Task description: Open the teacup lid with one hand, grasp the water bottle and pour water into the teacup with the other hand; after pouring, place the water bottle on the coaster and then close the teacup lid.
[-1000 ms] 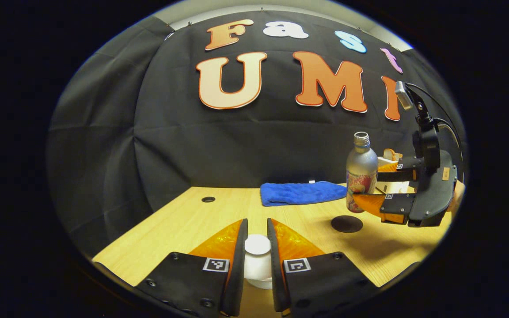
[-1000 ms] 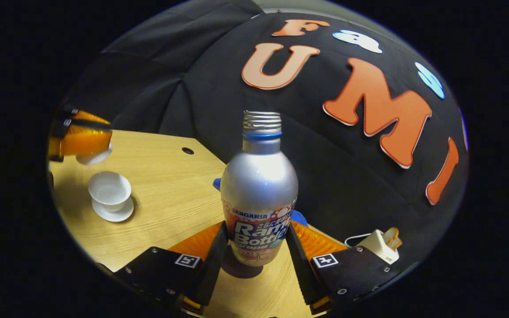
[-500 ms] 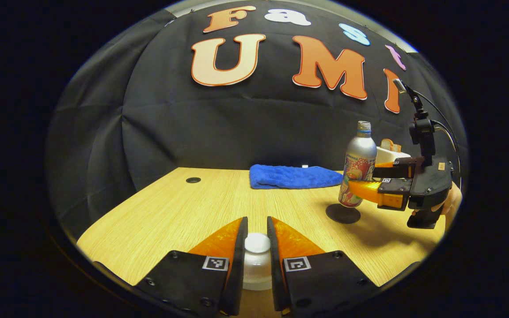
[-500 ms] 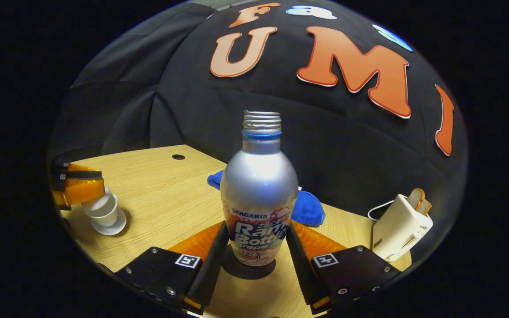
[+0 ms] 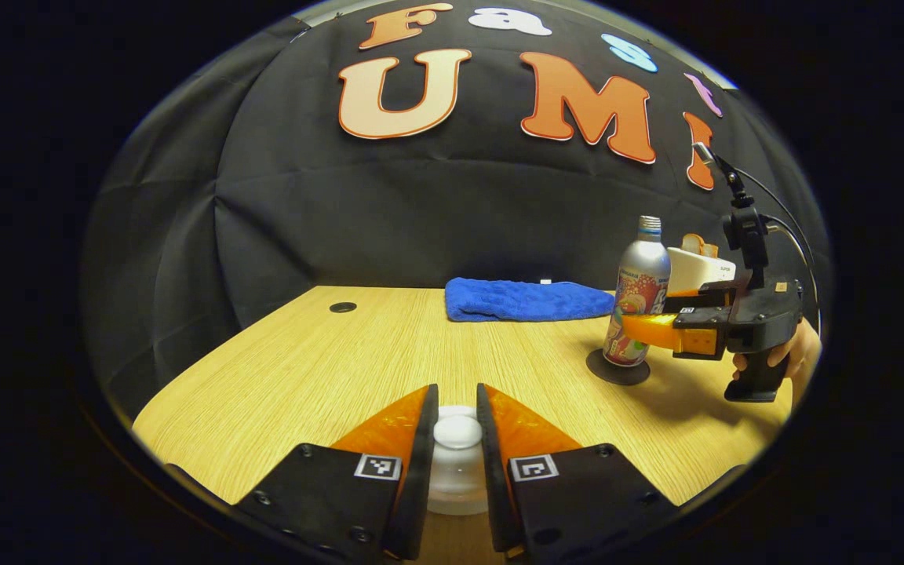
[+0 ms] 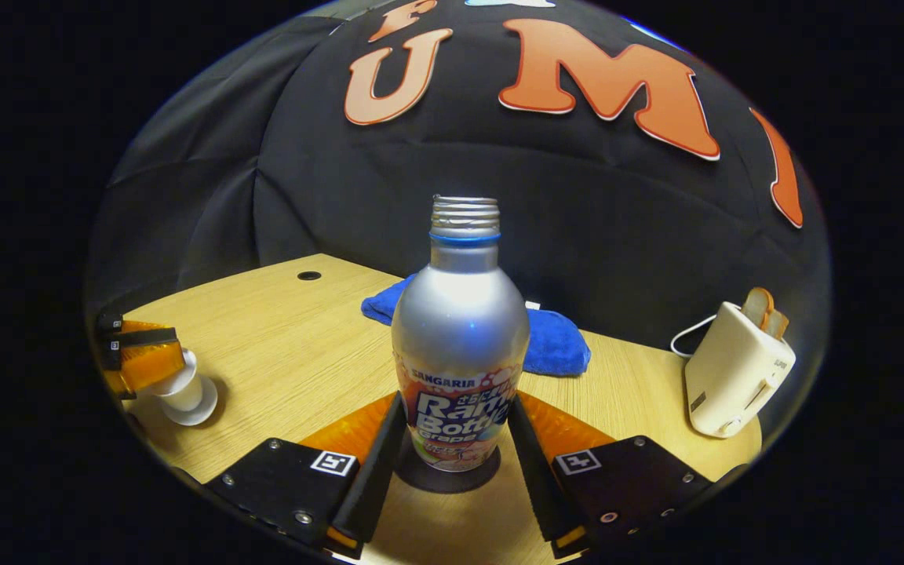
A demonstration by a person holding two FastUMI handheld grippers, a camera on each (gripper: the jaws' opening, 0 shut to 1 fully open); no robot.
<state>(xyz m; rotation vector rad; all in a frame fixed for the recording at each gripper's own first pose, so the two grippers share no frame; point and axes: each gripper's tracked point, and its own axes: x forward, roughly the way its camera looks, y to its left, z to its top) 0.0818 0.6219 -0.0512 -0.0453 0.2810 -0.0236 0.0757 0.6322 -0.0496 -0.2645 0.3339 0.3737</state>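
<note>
- Left gripper [image 5: 456, 463]: two flat, wedge-shaped fingers set narrow on the knob of the lid [image 5: 456, 433], one pressing each side. Lid is white, glossy, rounded at the top.
- Teacup [image 6: 182, 390]: white, smooth, round, standing on a white saucer [image 6: 202, 405] near the table's left edge in the right gripper view. The lid sits at the cup's mouth; whether it is fully seated cannot be told.
- Right gripper [image 6: 452, 455]: fingers closed against the lower, printed part of the bottle [image 6: 460, 345], one on each side. A hand [image 5: 793, 353] holds its grip in the left gripper view.
- Bottle: upright, brushed silver metal with rounded shoulders, a threaded neck without cap and a blue ring below the thread.
- Coaster [image 6: 440, 476]: dark, flat, round disc; the bottle's base stands on it, on the right half of the table toward the front edge.
- Table [image 5: 326, 369]: pale wood grain, matt, with a small round dark hole [image 5: 343, 307] near the far left corner. Broad bare surface lies between cup and coaster.
- Towel [image 5: 526, 299]: blue, nubby cloth, folded flat along the far edge, behind the bottle and apart from it.
- Toaster [image 6: 737, 370]: cream, boxy with rounded corners, bread in its slot, white cord behind; stands at the far right corner, well apart from the bottle.
</note>
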